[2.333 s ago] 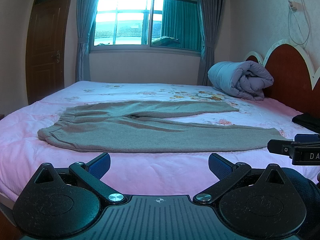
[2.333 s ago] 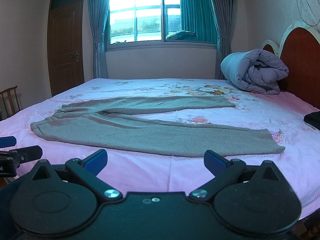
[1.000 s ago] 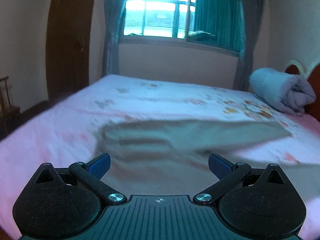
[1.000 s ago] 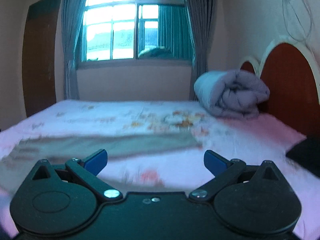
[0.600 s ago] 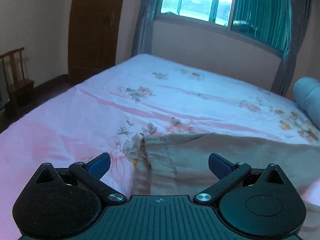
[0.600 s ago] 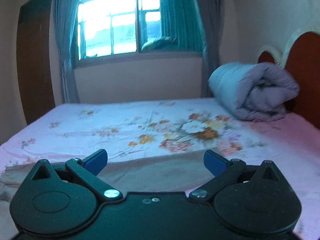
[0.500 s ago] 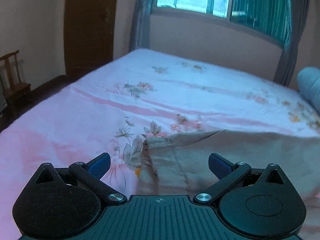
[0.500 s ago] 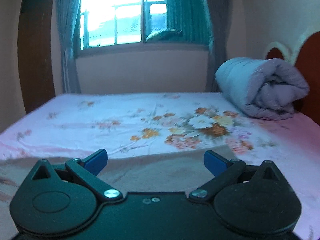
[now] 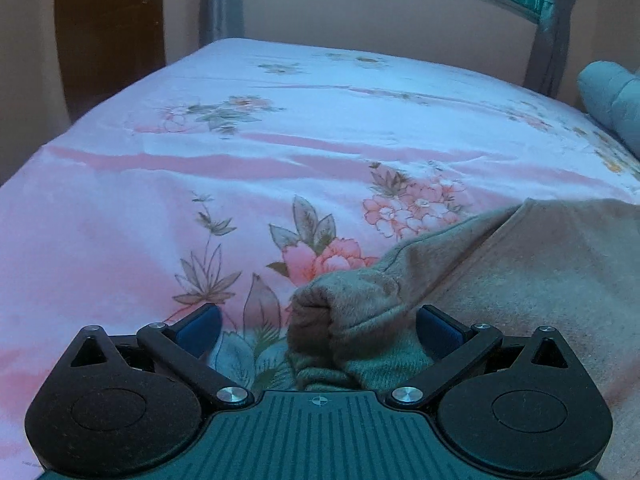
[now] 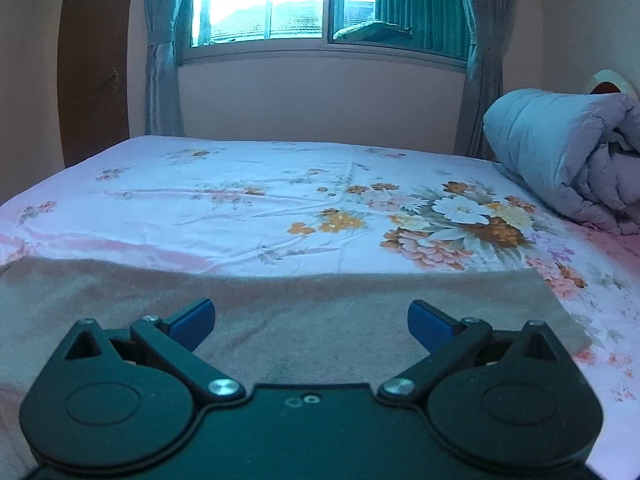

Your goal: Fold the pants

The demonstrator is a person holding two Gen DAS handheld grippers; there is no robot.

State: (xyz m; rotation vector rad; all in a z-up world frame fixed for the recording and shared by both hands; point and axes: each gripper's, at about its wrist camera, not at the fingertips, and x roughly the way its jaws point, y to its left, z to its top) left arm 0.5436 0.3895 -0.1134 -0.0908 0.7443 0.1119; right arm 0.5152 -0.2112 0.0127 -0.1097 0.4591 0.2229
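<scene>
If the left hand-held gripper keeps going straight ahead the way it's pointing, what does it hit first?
Most likely the pants: their bunched corner sits between the open fingers of the left hand-held gripper, just ahead. Beyond it lies only the bedsheet. Exact depth is unclear.

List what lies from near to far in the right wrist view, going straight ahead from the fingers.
right gripper, open → pants leg lying flat → floral bedsheet → wall below the window → window
</scene>
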